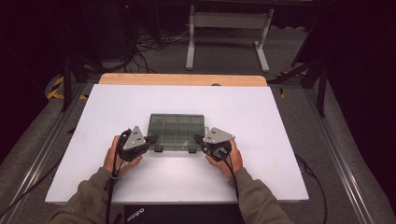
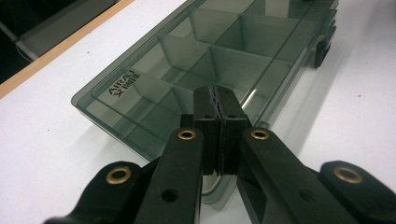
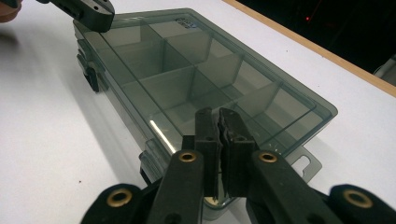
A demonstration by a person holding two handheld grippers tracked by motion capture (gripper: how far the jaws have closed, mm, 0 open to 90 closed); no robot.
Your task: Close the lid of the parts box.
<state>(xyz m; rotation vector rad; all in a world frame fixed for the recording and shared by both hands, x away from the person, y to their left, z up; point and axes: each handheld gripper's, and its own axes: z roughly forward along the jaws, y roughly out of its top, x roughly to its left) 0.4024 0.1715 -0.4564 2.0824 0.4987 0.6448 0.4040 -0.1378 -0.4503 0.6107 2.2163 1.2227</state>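
The white desk (image 1: pixel 261 116) spreads wide on every side of the organiser box (image 1: pixel 177 131), with bare surface to its left, right and far side; the desk's wooden far edge lies well behind the box and its near edge well in front. The box sits near the desk's middle, lid shut. It is flat, smoky translucent grey plastic, divided into rectangular compartments, with two dark latches on its near long side and a hang tab at one end. The left claw (image 1: pixel 152 138) rests at the box's near-left corner, jaws pressed together, gripping nothing. The right claw (image 1: pixel 198 138) rests at the near-right corner, jaws nearly together, a slight gap at the tips, gripping nothing.
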